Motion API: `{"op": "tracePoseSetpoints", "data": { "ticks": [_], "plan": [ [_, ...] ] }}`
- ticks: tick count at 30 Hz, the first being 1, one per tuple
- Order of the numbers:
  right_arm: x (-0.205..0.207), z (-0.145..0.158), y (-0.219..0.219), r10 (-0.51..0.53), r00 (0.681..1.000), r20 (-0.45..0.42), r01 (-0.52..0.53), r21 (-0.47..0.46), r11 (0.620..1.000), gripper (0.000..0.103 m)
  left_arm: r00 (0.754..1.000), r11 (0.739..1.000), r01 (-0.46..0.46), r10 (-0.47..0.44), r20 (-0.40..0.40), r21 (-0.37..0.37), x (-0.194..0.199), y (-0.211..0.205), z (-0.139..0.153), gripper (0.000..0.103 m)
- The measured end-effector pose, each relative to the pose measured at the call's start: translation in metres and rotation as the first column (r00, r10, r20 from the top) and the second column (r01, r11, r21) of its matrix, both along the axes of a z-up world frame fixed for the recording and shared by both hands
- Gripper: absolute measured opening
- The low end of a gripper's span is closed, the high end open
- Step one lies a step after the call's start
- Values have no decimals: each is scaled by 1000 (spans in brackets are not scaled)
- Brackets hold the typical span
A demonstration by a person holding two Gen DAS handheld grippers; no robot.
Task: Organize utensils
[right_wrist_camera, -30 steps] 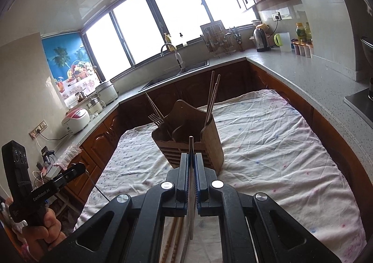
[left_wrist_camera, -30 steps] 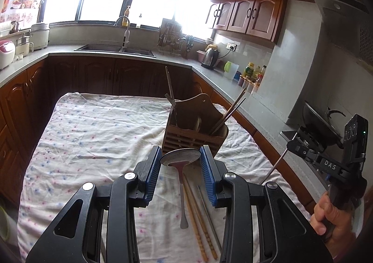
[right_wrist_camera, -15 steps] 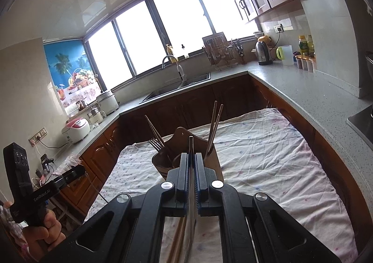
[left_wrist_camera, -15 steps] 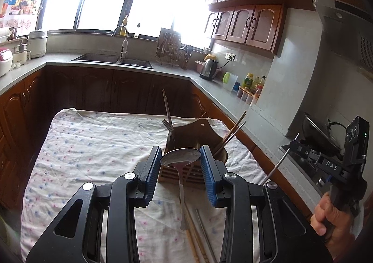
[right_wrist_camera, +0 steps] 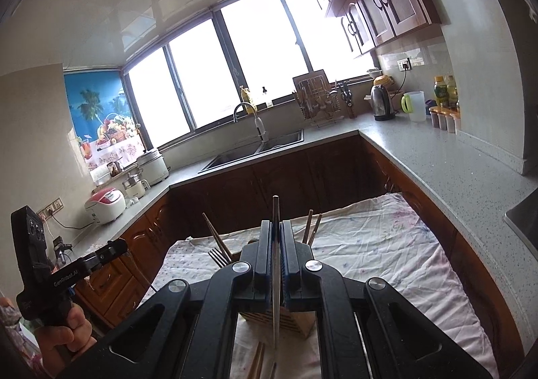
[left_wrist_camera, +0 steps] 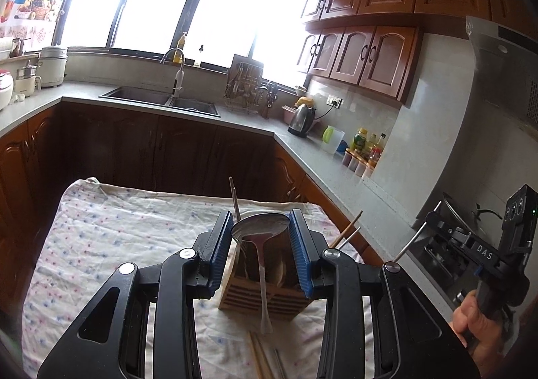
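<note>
- Left gripper (left_wrist_camera: 260, 237) pinches a spoon (left_wrist_camera: 260, 227) by its bowl, handle dangling at 6 o'clock over the holder (left_wrist_camera: 269, 298)
- Right gripper (right_wrist_camera: 275, 254) clamps a thin chopstick (right_wrist_camera: 275, 278)
- Risk: the smooth bowl may slip, or the dangling handle may snag the holder rim

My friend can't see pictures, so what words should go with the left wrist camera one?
The left gripper holds a metal spoon by its bowl, handle hanging down, in front of a wooden utensil holder on a flowery tablecloth. Chopsticks lie on the cloth below; a kitchen sink and bright windows are behind.
</note>
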State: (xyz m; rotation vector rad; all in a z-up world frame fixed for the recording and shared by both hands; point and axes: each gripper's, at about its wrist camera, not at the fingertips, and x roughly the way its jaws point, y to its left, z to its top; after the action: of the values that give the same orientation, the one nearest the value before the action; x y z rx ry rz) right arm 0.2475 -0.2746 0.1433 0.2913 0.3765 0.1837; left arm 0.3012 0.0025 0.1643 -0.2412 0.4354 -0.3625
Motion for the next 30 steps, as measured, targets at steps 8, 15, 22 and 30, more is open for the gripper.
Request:
{"op": "tracePoseSetpoints", "data": {
  "ticks": [8, 15, 22, 30],
  "plan": [
    [28, 12, -1, -8, 999, 43, 8, -6, 1000, 5, 1000, 1000, -31, 31, 4, 1, 40, -9, 1, 33],
    [49, 12, 5, -7, 998, 64, 9, -27, 1000, 5, 998, 998, -63, 63, -9, -20, 70, -12, -6, 33],
    [62, -1, 13, -10, 998, 60, 13, -55, 998, 5, 996, 995, -88, 87, -37, -37, 90, -17, -28, 33],
    [74, -34, 20, 2, 1000, -12, -3, -55, 998, 5, 993, 998, -68, 68, -92, 3, 97, -32, -62, 33]
  ]
}}
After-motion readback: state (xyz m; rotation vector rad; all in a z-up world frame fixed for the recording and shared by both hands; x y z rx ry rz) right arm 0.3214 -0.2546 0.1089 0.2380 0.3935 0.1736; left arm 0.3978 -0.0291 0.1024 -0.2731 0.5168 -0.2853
